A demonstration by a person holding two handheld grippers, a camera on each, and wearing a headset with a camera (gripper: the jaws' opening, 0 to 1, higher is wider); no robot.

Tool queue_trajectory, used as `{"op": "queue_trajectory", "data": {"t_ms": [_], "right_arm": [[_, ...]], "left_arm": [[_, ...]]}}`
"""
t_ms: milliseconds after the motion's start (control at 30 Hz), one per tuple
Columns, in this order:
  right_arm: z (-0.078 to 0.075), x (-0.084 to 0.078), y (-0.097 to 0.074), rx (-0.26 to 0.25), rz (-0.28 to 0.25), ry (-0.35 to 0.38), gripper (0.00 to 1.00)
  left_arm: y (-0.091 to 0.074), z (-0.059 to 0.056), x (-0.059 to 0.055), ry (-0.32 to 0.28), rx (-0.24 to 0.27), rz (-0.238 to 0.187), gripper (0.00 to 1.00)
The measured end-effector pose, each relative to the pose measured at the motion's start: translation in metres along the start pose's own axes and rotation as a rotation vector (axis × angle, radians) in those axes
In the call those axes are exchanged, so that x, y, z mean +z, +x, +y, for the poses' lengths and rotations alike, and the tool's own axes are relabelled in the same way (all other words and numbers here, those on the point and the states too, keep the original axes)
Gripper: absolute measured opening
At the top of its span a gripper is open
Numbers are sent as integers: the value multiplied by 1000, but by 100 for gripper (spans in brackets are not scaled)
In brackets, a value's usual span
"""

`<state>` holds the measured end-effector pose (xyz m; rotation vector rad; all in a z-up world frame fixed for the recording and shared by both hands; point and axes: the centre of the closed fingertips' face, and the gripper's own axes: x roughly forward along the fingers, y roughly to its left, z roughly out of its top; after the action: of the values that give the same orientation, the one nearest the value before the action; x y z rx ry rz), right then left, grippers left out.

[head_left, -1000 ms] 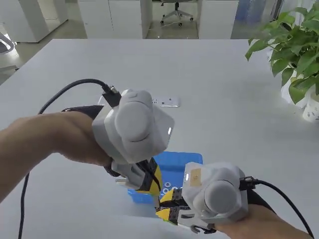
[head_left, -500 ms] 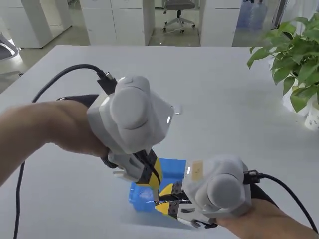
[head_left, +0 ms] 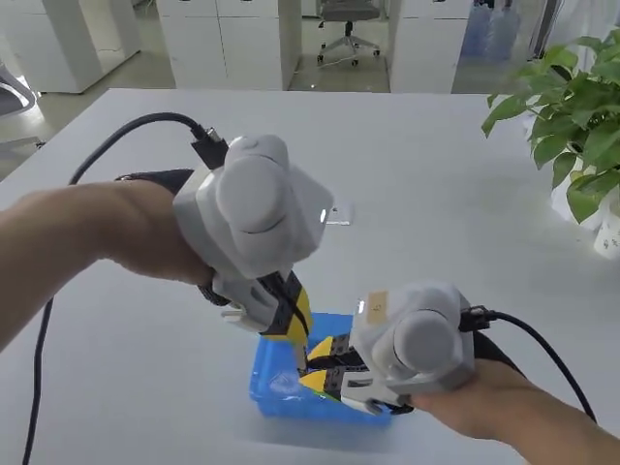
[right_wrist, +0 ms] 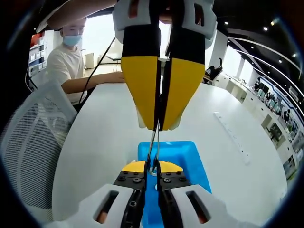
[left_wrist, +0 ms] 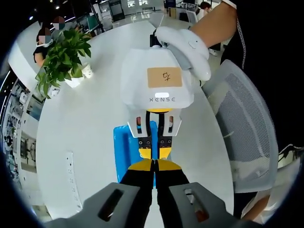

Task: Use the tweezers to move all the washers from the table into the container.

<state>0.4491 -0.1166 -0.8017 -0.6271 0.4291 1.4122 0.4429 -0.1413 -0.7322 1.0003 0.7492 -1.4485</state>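
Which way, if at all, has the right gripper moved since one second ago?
Yes, forward. Against the blue container, the right gripper was at the near wall and now reaches over the inside.

Tweezers (right_wrist: 153, 142) apparently over container (right_wrist: 190, 161).

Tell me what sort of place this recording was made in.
Most likely an open-plan office or a similar indoor workspace. A large white table fills the foreground. White cabinets and a wheeled office chair stand beyond it, and a potted plant is off to one side.
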Motion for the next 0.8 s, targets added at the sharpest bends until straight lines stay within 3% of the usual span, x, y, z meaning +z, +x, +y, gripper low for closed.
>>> {"op": "queue_trajectory", "data": {"t_ms": [300,800], "right_arm": [[-7,-13,14,18,13,25,8],[-6,-32,30,63,59,39,8]], "left_arm": [[14,10,-11,-9,-20,-2,3],[36,13,-24,-41,-56,-9,3]]}}
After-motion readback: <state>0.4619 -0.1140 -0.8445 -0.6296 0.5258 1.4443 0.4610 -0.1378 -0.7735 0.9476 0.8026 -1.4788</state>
